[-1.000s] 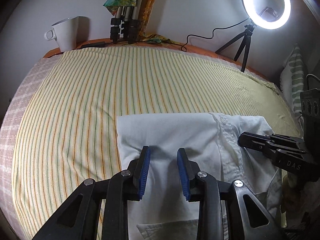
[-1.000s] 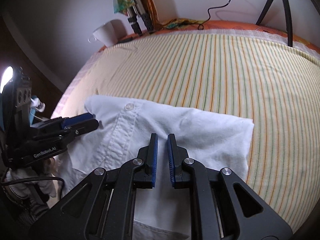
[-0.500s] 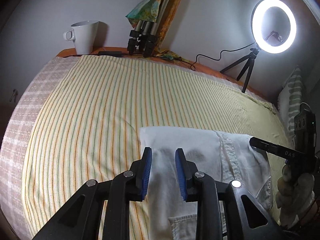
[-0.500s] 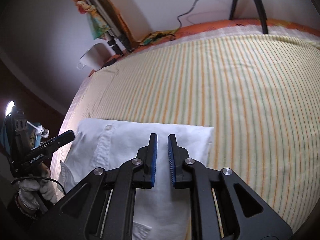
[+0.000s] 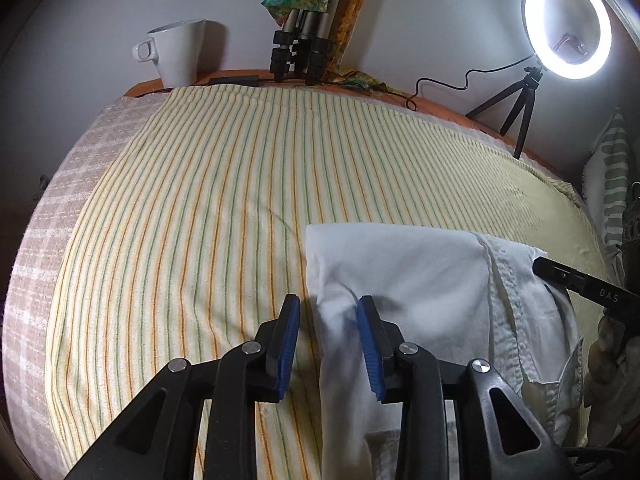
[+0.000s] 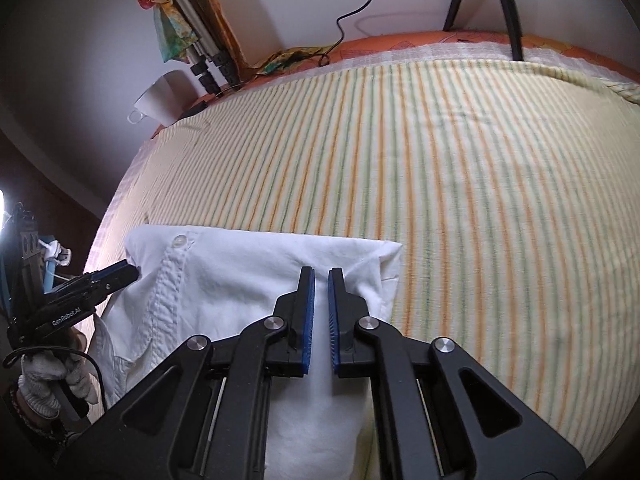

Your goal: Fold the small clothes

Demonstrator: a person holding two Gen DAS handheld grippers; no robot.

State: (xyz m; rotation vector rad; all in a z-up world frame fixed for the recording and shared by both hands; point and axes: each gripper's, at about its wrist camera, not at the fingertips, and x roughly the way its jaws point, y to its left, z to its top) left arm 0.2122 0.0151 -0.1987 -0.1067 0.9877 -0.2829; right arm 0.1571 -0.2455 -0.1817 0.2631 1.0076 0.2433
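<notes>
White cotton shirt (image 5: 404, 276), light, limp, creasing easily, lies lower right in my left view on the striped sheet (image 5: 224, 208). I'd pinch doubled edges. Left gripper (image 5: 328, 340) is partly open and widening, straddling the shirt's left edge. Right gripper (image 6: 321, 312) is pinched shut above the shirt; whether cloth is caught I can't tell.

The white shirt (image 6: 248, 276) ran under the right tool (image 6: 321, 280) and off the bottom edge; the ring light (image 5: 568, 26) was clipped top-right.
</notes>
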